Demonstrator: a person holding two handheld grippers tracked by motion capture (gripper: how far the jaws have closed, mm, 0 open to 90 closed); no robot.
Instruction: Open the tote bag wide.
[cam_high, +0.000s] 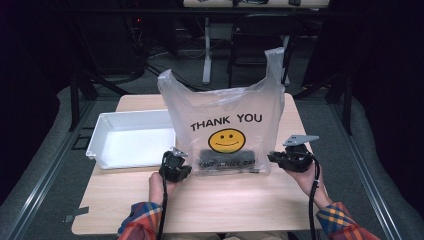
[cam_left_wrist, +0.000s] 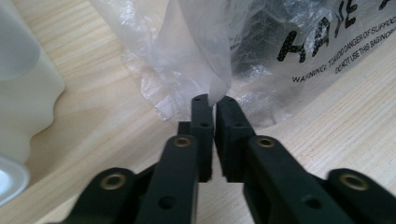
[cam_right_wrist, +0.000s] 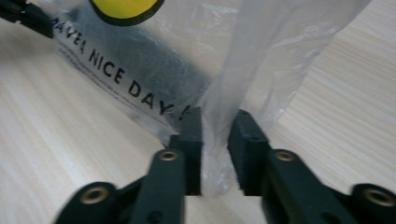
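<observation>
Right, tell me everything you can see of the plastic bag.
The plastic bag is thin, clear and crinkled, printed THANK YOU, a yellow smiley and HAVE A NICE DAY. It stands upright on the wooden table, handles up, something dark inside its bottom. The left gripper and right gripper each have film between the jaws.

The clear plastic bag carries black print on its near face. "THANK YOU" runs across the upper part, at twelve o'clock from a yellow smiley face. At six o'clock from the smiley stands "HAVE A NICE DAY!", readable in the right gripper view. In the left gripper view, small print on the bag's lower edge reads "WARNING: TO AVOID DANGER OF SUFFOCA…" and "DO NOT USE THIS BAG IN…", both cut off at the picture's edge.
</observation>
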